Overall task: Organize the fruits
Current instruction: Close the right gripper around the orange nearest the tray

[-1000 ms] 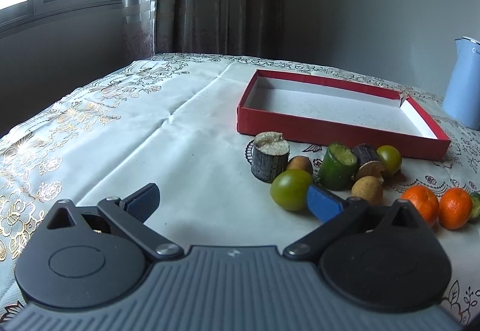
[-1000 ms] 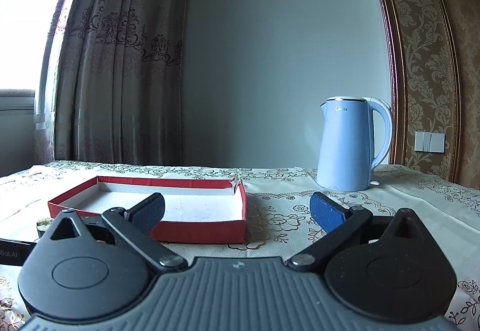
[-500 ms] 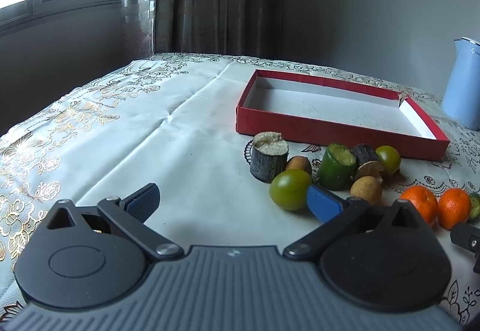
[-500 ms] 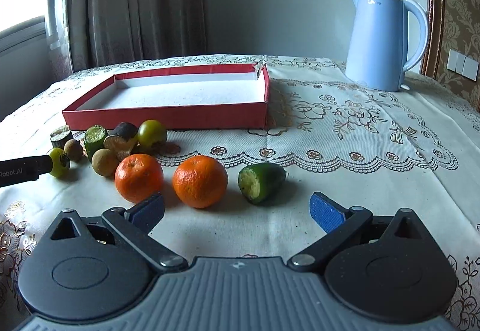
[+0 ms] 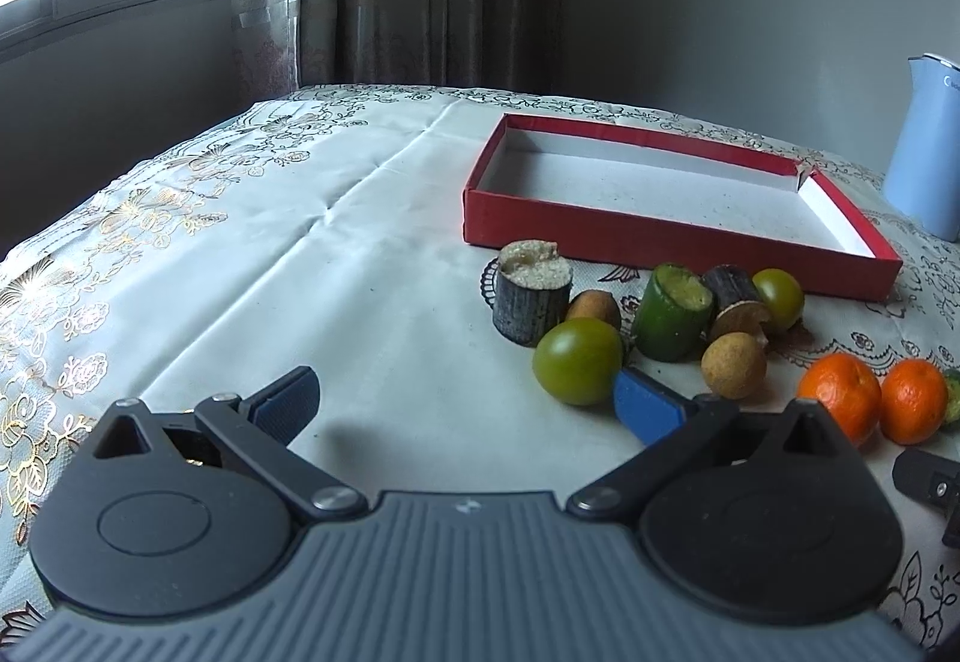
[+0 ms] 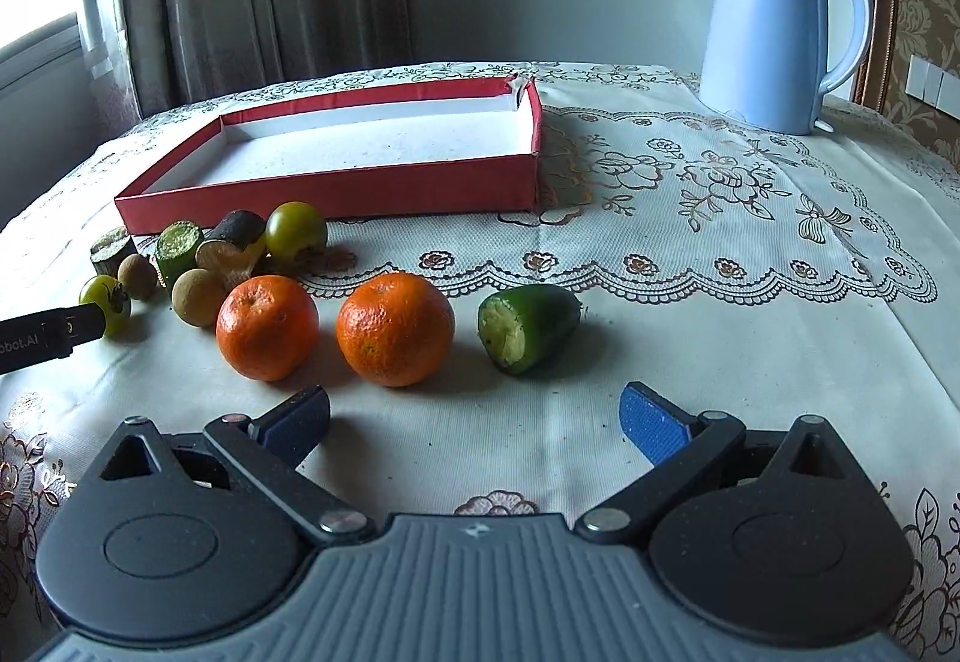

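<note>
Red box (image 6: pixel 336 194) sits empty at the far side of the tablecloth (image 5: pixel 300 254); all fruit lies loose on the cloth in front of it.

Cut off: left wrist view clips the kettle (image 5: pixel 927 152) at the right edge and shows only a sliver of the cut green piece (image 5: pixel 953 398) past the two oranges (image 5: pixel 840 401). Left gripper (image 5: pixel 465 398) is spread open, empty, right pad just beside the green tomato (image 5: pixel 577 361), possibly touching, can't tell.

Right wrist view shows the whole kettle (image 6: pixel 780 32), lid text reads roughly "Midea", partly blurred. Cut green piece (image 6: pixel 528 326) is fully visible, pale cut face toward camera. Right gripper (image 6: pixel 474 422) is wide open, holding nothing, near side of the oranges (image 6: pixel 393 326). Black bar at left edge (image 6: pixel 42 335) reads "obot.AI", start cropped.
</note>
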A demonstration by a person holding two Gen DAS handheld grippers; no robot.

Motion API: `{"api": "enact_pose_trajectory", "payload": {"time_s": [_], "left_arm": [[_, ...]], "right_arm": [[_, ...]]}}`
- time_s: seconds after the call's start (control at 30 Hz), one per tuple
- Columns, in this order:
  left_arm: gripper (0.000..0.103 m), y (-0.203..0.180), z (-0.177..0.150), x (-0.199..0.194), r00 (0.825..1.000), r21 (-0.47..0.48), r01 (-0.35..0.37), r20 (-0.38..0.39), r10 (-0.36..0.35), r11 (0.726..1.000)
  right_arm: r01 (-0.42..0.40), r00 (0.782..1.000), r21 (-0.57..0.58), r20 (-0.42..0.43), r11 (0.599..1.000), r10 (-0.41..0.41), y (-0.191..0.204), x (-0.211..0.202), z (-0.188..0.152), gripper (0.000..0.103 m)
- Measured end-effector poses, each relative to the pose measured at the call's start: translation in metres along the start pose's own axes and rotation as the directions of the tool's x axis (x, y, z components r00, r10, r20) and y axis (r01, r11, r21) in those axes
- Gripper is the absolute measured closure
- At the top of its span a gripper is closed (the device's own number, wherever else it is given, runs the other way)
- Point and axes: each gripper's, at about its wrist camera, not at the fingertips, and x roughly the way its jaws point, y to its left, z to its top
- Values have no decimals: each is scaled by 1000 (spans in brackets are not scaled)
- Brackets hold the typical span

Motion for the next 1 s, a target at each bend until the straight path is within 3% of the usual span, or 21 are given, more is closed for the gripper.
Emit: {"api": "enact_pose_trajectory", "payload": {"time_s": [0.3,1.0], "left_arm": [[0,-15,-3,6,998,93,34,-55,-29,995],[0,-13,-2,11,996,82,45,-79,-39,996]], "right_arm": [[-1,1000,3,1,1000,1,-1,0,1,0],[-27,999,31,24,999,26,-6,-3,-1,0]]}}
